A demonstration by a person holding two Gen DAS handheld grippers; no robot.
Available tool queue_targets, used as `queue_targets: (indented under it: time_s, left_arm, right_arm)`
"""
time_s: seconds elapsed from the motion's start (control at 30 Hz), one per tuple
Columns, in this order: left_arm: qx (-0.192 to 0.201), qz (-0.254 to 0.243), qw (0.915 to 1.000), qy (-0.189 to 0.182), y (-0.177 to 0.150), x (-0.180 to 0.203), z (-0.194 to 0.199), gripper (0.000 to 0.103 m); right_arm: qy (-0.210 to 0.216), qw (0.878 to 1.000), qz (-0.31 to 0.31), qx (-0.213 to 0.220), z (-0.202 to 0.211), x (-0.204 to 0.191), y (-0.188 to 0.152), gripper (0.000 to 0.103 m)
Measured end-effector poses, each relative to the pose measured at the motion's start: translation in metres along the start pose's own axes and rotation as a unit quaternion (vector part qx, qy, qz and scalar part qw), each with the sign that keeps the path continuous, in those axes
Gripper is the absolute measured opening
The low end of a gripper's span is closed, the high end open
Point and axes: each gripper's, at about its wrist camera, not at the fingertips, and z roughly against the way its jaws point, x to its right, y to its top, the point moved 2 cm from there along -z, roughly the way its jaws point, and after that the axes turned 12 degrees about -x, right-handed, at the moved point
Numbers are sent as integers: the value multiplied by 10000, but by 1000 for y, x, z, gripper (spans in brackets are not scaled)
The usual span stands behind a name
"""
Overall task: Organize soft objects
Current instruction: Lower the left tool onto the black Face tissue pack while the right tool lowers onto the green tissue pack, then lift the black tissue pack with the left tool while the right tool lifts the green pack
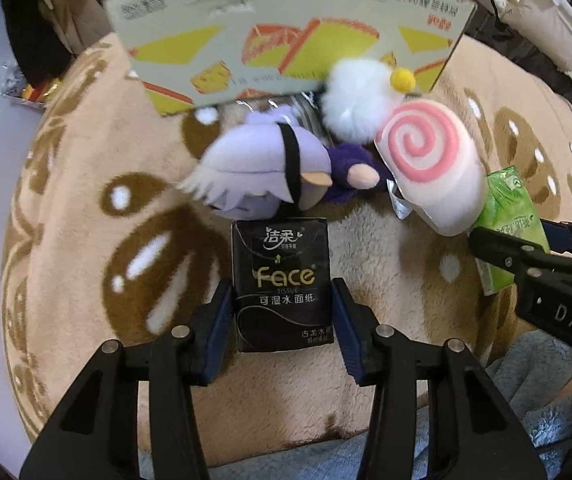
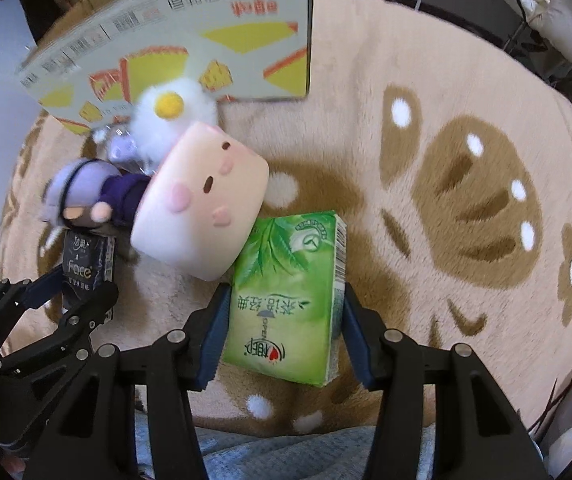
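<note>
Between the left gripper's [image 1: 281, 312] jaws, the black tissue pack [image 1: 281, 280] sits pinched on the plush rug [image 1: 85, 168]; the right gripper [image 2: 283, 316] clamps the green tissue pack [image 2: 290, 300]. Beyond lie the pink swirl plush [image 1: 430, 164], purple doll [image 1: 261, 168], white pompom [image 1: 358, 100] and cardboard box [image 1: 286, 32].

black tissue pack [image 1: 281, 286]: "face" in gold, "tissue" beneath it, "洁柔" at the top, "可湿水面纸" in white, "古龙水" low on the right
green tissue pack [image 2: 286, 304]: "open" and "茶语.经典", read upside down, over a red heart logo; barcode along its right edge
right gripper [image 1: 506, 244]: white letters "das" on its arm
cardboard box [image 1: 286, 36]: printed chinese lines, upside down, too blurred to read
</note>
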Motion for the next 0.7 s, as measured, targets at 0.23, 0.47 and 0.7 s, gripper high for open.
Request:
queue_targets:
  time_s: [0.23, 0.47, 0.7]
  left_arm:
    - [363, 395, 9978, 381, -17, -12, 32, 47]
    - [1074, 571, 9904, 660, -22, -17, 68, 47]
    - [1555, 535, 9818, 953, -27, -14, 83, 47]
  right_arm:
    - [51, 9989, -26, 459, 33, 3, -9, 54]
    - [-36, 9923, 136, 1231, 63, 14, -10, 50]
    - [102, 9704, 178, 2407, 103, 6, -17, 48]
